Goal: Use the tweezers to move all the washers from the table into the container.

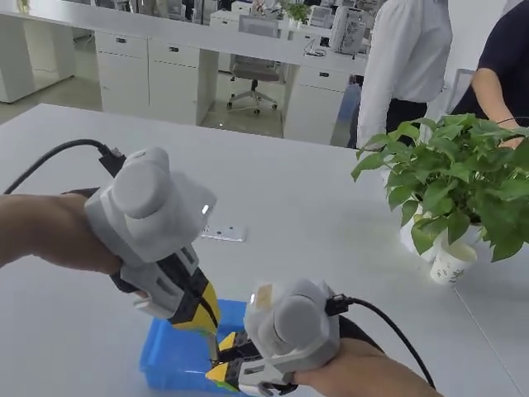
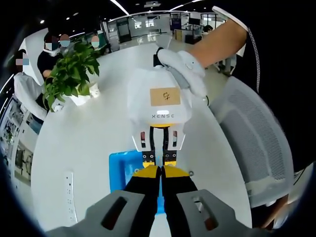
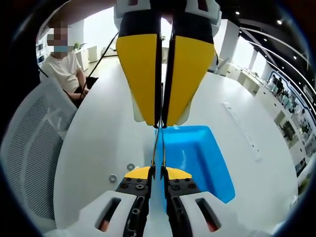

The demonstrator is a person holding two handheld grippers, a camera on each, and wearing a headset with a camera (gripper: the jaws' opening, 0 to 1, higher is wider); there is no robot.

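Thin metal tweezers (image 3: 157, 143) run between the two grippers, which face each other tip to tip. My left gripper (image 1: 208, 318) comes down from the upper left with its yellow fingers (image 3: 140, 69) shut on one end. The right gripper (image 3: 158, 173) is shut on the other end, low in the head view (image 1: 225, 357). Both sit over the near edge of the blue container (image 1: 178, 356), also seen in the right gripper view (image 3: 197, 153) and the left gripper view (image 2: 121, 168). Two small washers (image 3: 130, 167) (image 3: 113, 177) lie on the white table beside the container.
A potted plant (image 1: 455, 182) and a paper cup (image 1: 450, 265) stand at the table's right. A white power strip (image 1: 225, 234) lies mid-table. Two people stand behind the plant. A mesh chair (image 3: 29, 148) sits at the table edge.
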